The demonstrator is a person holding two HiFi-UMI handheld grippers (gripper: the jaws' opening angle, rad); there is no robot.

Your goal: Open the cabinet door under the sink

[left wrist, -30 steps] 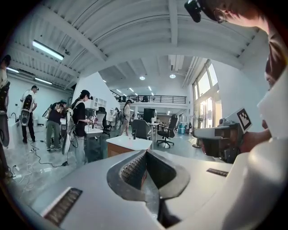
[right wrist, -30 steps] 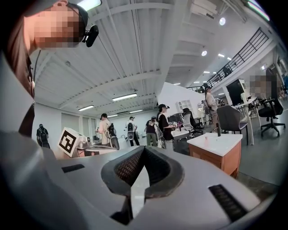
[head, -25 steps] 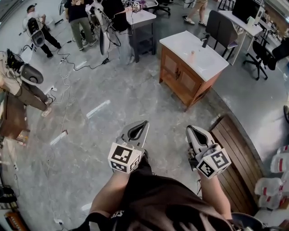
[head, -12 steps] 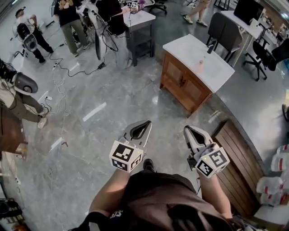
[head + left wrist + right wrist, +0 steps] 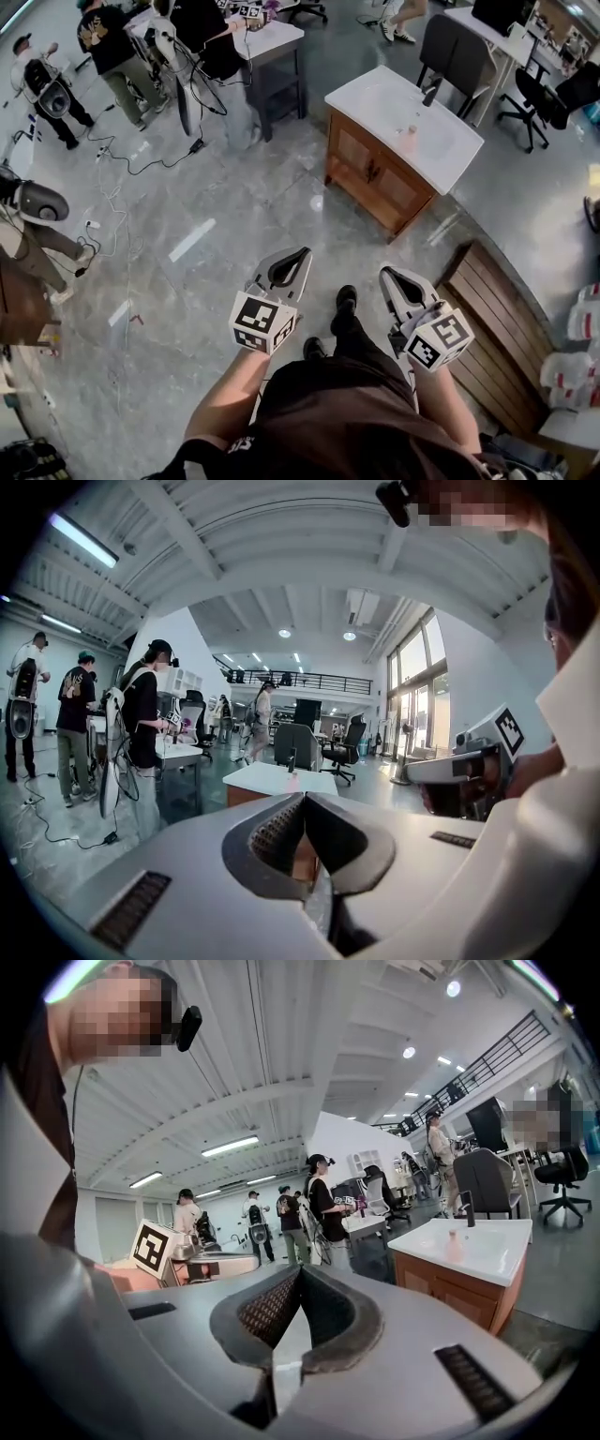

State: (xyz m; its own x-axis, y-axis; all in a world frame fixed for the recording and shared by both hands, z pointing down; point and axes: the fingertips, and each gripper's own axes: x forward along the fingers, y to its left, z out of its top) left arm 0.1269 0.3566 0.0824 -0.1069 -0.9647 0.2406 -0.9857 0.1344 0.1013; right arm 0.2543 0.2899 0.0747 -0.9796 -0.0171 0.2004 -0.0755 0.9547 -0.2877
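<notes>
The left gripper (image 5: 300, 254) has its two grey jaws pressed tight together with nothing in them, and so does the right gripper (image 5: 385, 273). In the left gripper view (image 5: 302, 798) and the right gripper view (image 5: 298, 1272) the ridged pads meet at the tip. Both grippers point to 12 o'clock, side by side, with a black shoe (image 5: 345, 301) between them. Past the tips lies the shiny grey floor (image 5: 234, 206), and it is all that sits between the grippers and the brown wooden cabinet (image 5: 358, 164) at 1 o'clock, well apart from them. The cabinet holds a white sink top (image 5: 375, 94) with a black tap (image 5: 429, 92) and a small pink bottle (image 5: 408, 139). Its long side runs from 10 o'clock to 4 o'clock. Its two doors (image 5: 371, 172) are shut and face 7 o'clock, toward the grippers. At 4 o'clock, near the right gripper, is a dark wooden slat panel (image 5: 492, 319). At 11 o'clock, far off, people (image 5: 112, 47) stand by a white table (image 5: 272, 37), with black cables (image 5: 131, 159) on the floor. A black office chair (image 5: 544, 94) stands at 2 o'clock.
</notes>
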